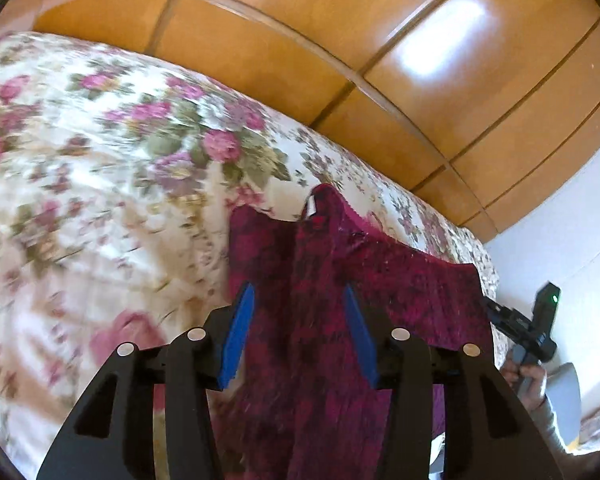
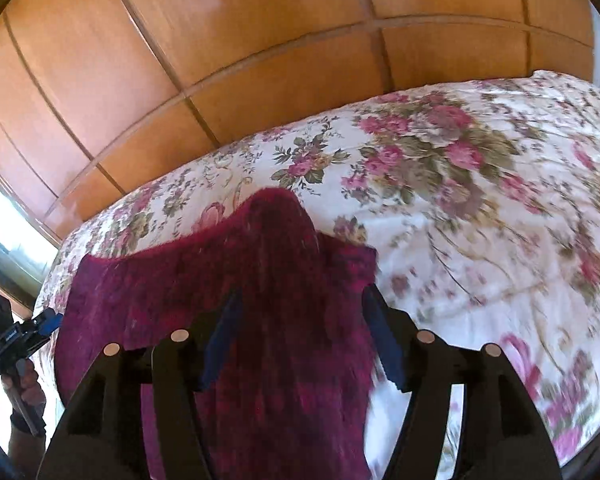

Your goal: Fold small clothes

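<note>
A dark red knitted garment [image 1: 328, 300] hangs between my two grippers above a floral bedspread [image 1: 80, 184]. My left gripper [image 1: 300, 300] has its blue pads [image 1: 240, 332] spread, with a bunch of the garment running between them. A white label shows at the garment's top edge [image 1: 310, 206]. In the right wrist view the same garment [image 2: 228, 280] passes between the spread fingers of my right gripper [image 2: 304, 312]. The frames do not show whether either pair of pads presses the cloth. The other gripper appears at the edge of each view [image 1: 528, 328] [image 2: 16, 332].
The bed's floral cover [image 2: 480, 200] fills most of both views. Behind it stands a wall of glossy wooden wardrobe panels [image 1: 340, 40] [image 2: 220, 60]. A white wall [image 1: 572, 232] is at the right in the left wrist view. A bright window [image 2: 4, 216] is at the left in the right wrist view.
</note>
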`<control>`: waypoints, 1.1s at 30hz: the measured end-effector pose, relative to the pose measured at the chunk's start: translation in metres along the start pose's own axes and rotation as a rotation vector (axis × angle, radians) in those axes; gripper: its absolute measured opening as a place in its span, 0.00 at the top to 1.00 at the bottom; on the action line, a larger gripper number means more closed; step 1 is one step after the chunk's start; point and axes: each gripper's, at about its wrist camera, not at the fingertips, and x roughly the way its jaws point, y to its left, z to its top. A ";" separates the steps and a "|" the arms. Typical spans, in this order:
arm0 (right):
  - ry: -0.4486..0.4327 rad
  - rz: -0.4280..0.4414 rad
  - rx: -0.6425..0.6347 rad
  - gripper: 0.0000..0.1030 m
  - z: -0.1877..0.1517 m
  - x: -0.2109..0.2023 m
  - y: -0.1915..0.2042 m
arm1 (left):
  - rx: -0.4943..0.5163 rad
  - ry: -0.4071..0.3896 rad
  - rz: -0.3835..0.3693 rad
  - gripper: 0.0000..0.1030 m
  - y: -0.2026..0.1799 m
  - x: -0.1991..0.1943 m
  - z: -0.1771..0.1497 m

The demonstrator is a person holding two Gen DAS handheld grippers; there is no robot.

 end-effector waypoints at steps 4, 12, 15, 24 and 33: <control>0.037 -0.005 -0.038 0.74 0.005 0.017 0.008 | 0.006 0.033 -0.025 0.85 -0.007 0.022 0.008; -0.137 -0.001 -0.092 0.82 0.025 -0.008 0.032 | 0.086 -0.081 0.103 0.89 -0.017 0.014 0.017; -0.063 -0.108 -0.099 0.82 0.026 0.031 0.029 | 0.093 -0.018 0.182 0.89 -0.012 0.038 0.019; -0.089 -0.204 -0.127 0.42 0.016 0.040 0.029 | 0.148 -0.098 0.372 0.69 -0.030 0.026 0.018; -0.117 -0.070 -0.322 0.25 0.008 0.039 0.119 | 0.256 -0.140 0.403 0.69 -0.082 0.039 0.021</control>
